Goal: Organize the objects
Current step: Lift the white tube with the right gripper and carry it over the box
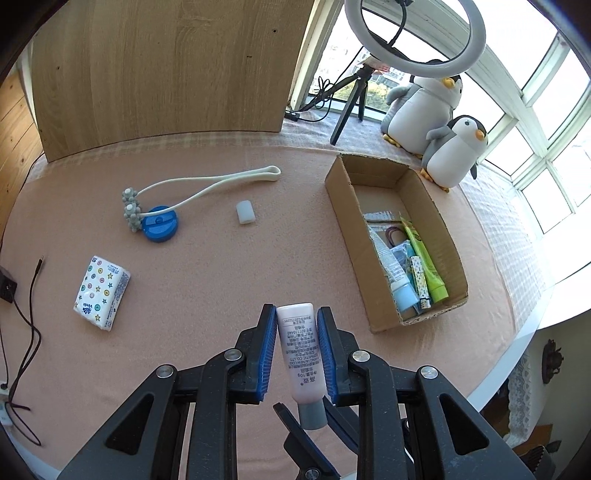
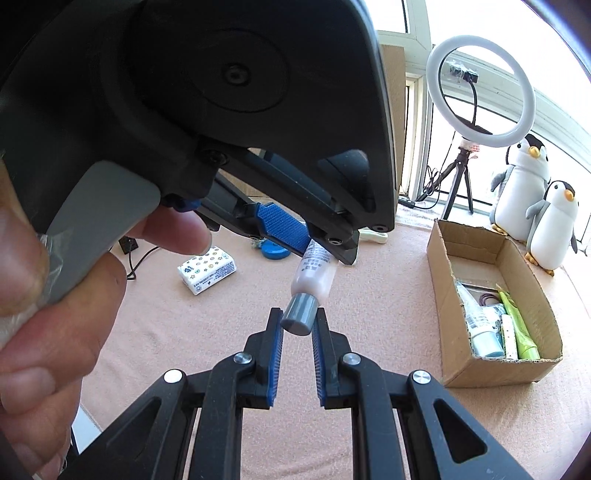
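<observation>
My left gripper (image 1: 296, 314) is shut on a small pink tube (image 1: 300, 354) with a grey cap (image 1: 313, 415), held above the pink cloth. In the right wrist view the same tube (image 2: 316, 275) hangs from the left gripper's body (image 2: 221, 110), cap (image 2: 299, 314) toward me. My right gripper (image 2: 298, 319) has its pads on either side of the grey cap and is shut on it. A cardboard box (image 1: 424, 206) on the right holds several tubes and small items; it also shows in the right wrist view (image 2: 461, 354).
On the cloth lie a tissue pack (image 1: 101, 291), a blue round lid (image 1: 160, 223), a white roller massager (image 1: 192, 188) and a small white block (image 1: 246, 211). Two penguin plushes (image 1: 436, 122), a ring light (image 1: 413, 33) and a wooden panel (image 1: 166, 66) stand behind. Cables (image 1: 26, 325) lie at left.
</observation>
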